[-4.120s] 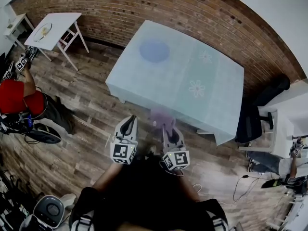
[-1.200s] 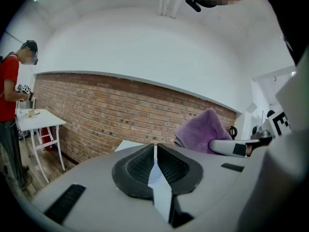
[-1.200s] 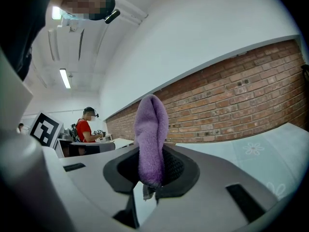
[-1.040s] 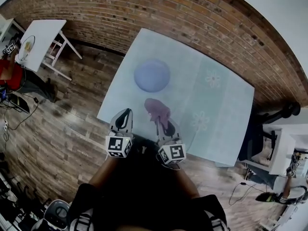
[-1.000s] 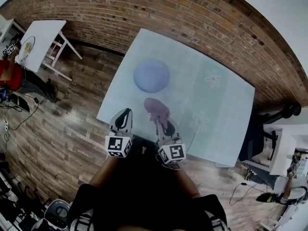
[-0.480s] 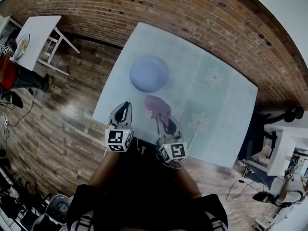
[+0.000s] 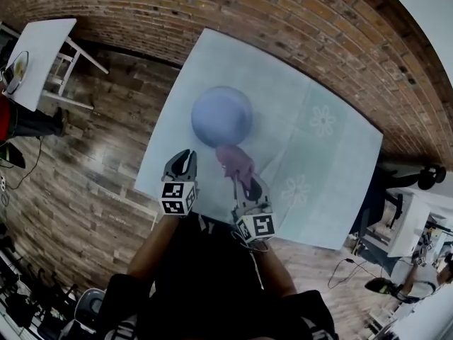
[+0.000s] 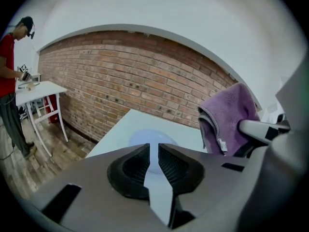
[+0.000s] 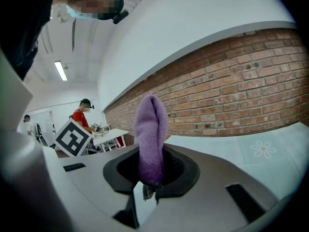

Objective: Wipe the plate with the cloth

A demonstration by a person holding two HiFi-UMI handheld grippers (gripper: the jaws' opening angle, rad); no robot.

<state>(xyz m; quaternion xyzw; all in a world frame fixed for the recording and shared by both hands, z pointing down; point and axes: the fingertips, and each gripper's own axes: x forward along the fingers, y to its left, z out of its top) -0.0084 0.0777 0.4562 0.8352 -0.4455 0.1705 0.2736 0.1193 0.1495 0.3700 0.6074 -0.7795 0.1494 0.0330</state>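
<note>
The right gripper (image 7: 245, 184), clamped on the purple cloth (image 7: 235, 160), has advanced, so the cloth now hangs by the blue plate's (image 7: 221, 114) near rim. The left gripper (image 7: 181, 160) is closed and empty; wiping seems about to start.

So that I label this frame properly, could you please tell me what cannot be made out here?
Head view: the cloth overlaps the plate's near rim; whether they touch cannot be told.
Left gripper view: the left gripper, jaws shut, hides the plate's near part.
Right gripper view: no plate shows past the cloth held in the right gripper.
Dirt on the plate: too small to tell.
</note>
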